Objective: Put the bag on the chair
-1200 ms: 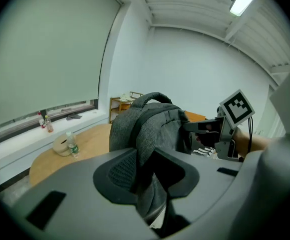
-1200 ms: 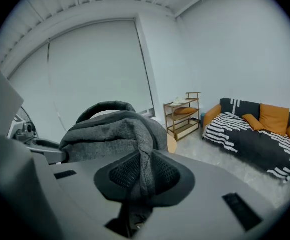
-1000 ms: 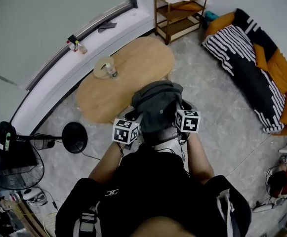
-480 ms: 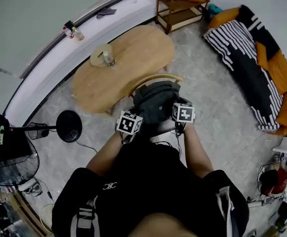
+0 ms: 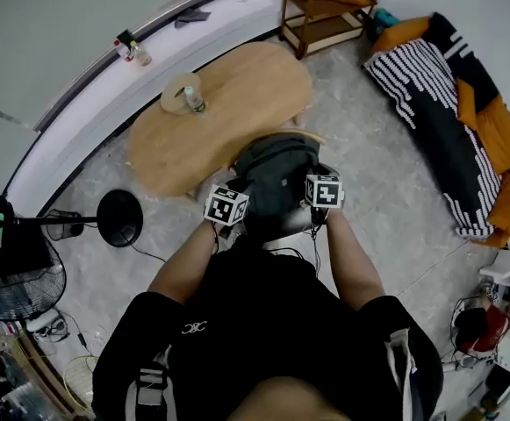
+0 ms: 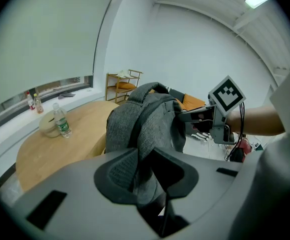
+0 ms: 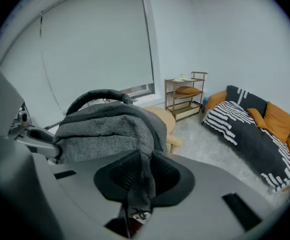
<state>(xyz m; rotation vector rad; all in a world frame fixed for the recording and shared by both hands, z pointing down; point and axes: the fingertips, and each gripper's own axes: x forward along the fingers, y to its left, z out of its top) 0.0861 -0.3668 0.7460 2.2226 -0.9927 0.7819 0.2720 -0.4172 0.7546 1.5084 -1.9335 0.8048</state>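
- Grey fabric backpack (image 5: 276, 175) sits over the pale wooden chair (image 5: 312, 136).
- Our left gripper (image 6: 144, 176) is closing its jaws on the fabric; our right gripper (image 7: 137, 179) pinches it too.

the bag (image 5: 276, 178) hides most of the chair (image 5: 314, 137).

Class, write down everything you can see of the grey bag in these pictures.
The bag is a grey backpack of woven-looking fabric with darker straps and a black top handle. It stands roughly upright, bulging, above the wooden chair beside the table; whether it rests on the seat cannot be seen. The left gripper, its jaws closing, and the right gripper each pinch a fold of its fabric.
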